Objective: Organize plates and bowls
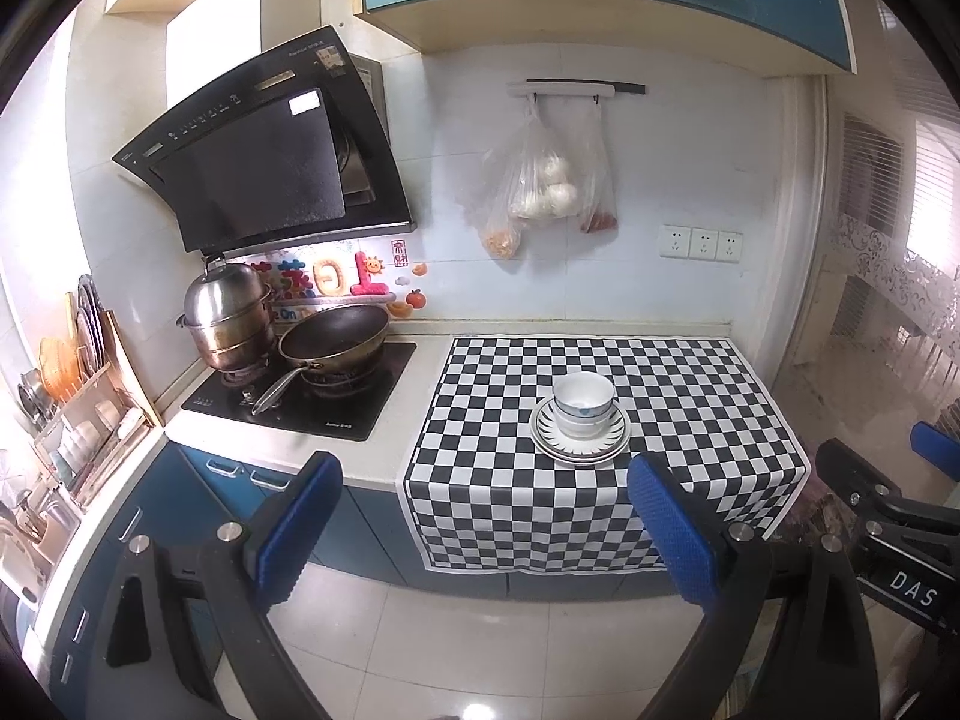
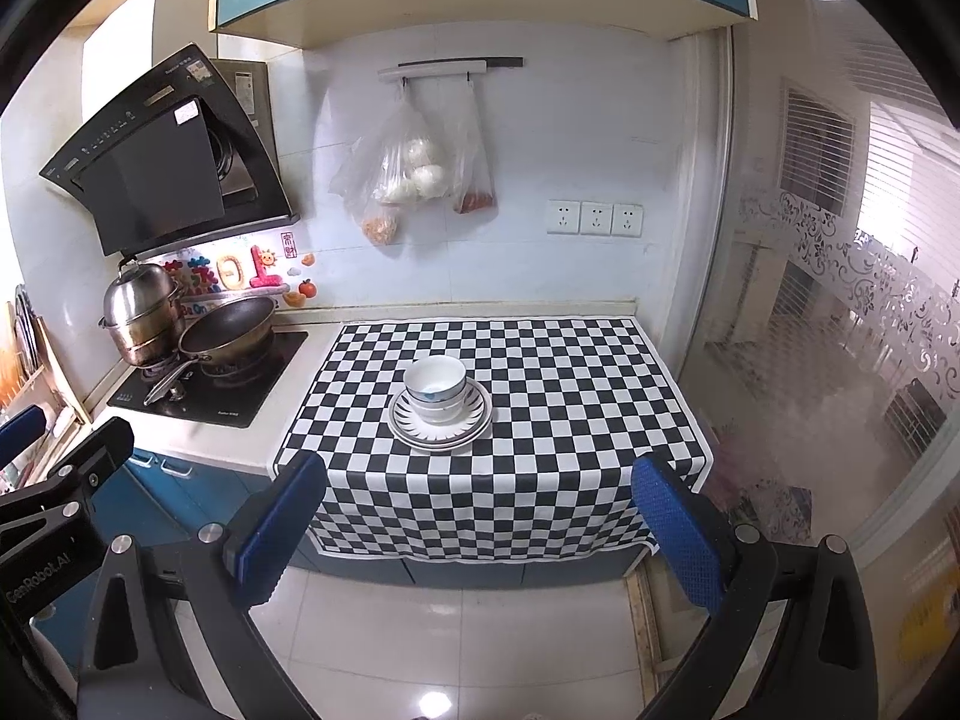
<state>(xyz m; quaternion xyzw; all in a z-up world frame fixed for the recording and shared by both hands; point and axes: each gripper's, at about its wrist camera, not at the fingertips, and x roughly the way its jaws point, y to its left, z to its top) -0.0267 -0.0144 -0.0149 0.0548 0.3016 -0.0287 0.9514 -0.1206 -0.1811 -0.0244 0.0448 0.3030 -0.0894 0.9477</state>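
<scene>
Jaws on both grippers stand wide apart and hold nothing. The left gripper [image 1: 480, 528] and the right gripper [image 2: 480, 522] hang side by side over the floor, in front of the counter [image 1: 420, 372], both facing the dishes and well apart from them.

At the centre of a black-and-white checkered cloth [image 2: 570, 372] sits 1 neat stack. The plates [image 2: 441, 417], which seem to number 2 or 3, lie flat on the cloth; the top plate has a dark striped rim. On them rest the bowls [image 2: 435, 387], white with a small blue mark, nested upright. They look like 2, though the exact count is hard to tell. With the widest pieces at the bottom and the bowls cupped together on top, the pile sits steady and takes up little room.

Judging by this, the tidying looks either finished or not yet started; the views cannot settle which. The grippers' released, drawn-back stance fits both.

To the left, well apart from the stack, a stove [image 1: 300, 402] carries a dark wok [image 1: 333, 339] and a steel steamer pot [image 1: 225, 315]. A dish rack [image 1: 84, 420] stands at the far left. Plastic bags [image 1: 540, 186] of food hang on the wall above the cloth, clear of the work area.
</scene>
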